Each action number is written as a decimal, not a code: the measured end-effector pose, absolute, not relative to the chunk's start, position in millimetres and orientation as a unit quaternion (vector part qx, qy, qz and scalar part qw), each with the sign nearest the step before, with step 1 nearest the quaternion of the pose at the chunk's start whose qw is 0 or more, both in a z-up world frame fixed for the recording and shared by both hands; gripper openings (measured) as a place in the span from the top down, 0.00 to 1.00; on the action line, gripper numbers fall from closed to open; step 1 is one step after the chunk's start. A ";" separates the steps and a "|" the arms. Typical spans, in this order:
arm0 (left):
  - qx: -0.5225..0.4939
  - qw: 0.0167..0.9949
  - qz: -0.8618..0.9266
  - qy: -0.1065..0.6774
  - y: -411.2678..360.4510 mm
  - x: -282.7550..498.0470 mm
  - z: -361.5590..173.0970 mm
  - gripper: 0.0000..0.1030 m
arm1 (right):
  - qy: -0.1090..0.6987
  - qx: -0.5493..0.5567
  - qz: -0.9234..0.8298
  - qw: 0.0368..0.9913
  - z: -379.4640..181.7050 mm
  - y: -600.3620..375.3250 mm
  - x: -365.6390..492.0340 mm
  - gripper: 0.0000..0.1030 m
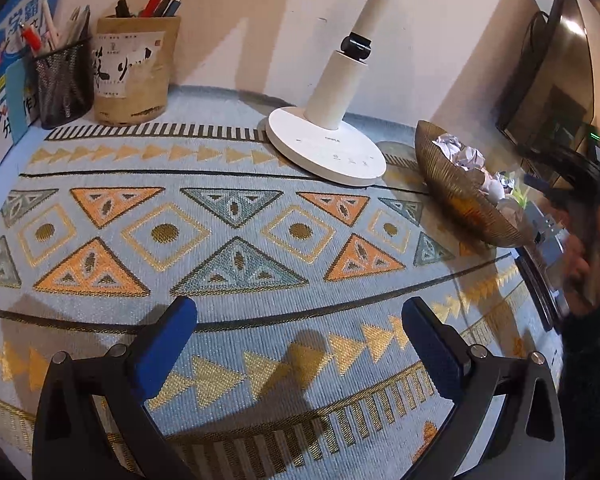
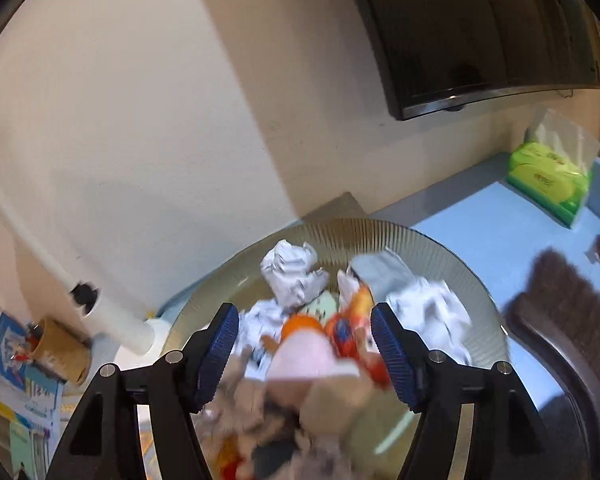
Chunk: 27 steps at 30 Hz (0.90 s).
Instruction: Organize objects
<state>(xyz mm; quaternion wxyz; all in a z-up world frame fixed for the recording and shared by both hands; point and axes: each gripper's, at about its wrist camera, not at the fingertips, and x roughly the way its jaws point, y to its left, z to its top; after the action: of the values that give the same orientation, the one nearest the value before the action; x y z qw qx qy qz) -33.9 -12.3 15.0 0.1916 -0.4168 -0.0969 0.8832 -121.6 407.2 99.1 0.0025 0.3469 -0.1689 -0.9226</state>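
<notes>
A ribbed golden bowl (image 2: 340,228) holds crumpled paper balls (image 2: 292,276), an orange wrapper (image 2: 348,328) and other scraps. My right gripper (image 2: 304,312) hovers over the bowl with its blue pads apart. A blurred pink and beige thing (image 2: 304,356) lies between and below them, clear of both pads. In the left wrist view the same bowl (image 1: 456,184) stands at the right, with a person's blurred hand (image 1: 592,248) beside it. My left gripper (image 1: 300,308) is open above the patterned tablecloth (image 1: 236,240), with nothing between its fingers.
A white lamp base (image 1: 324,148) stands left of the bowl. A mesh pen cup (image 1: 62,80), a paper-wrapped pen holder (image 1: 134,72) and books (image 1: 12,60) line the back left. A green tissue pack (image 2: 548,176) and a brown brush (image 2: 560,312) lie right of the bowl.
</notes>
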 end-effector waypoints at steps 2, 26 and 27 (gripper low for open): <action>-0.418 0.187 0.884 -0.094 -12.0 -33.3 15.2 0.01 | -0.159 0.339 -0.927 0.011 108.5 399.6 -94.9 0.34; -0.419 0.037 0.907 -0.024 -21.4 2.5 11.3 0.01 | -0.003 0.437 -0.897 0.067 -5.4 248.8 -7.0 0.12; -0.438 0.042 0.898 -0.021 -17.6 -1.4 5.3 0.01 | -0.002 0.445 -0.893 0.073 -8.5 248.1 -8.9 0.12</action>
<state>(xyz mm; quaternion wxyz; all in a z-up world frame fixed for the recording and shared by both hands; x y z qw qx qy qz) -1.4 -17.6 5.3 0.0415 -0.4380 -0.0209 0.8978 -8.9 248.1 -8.5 0.0726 0.4448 -0.0023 -0.8927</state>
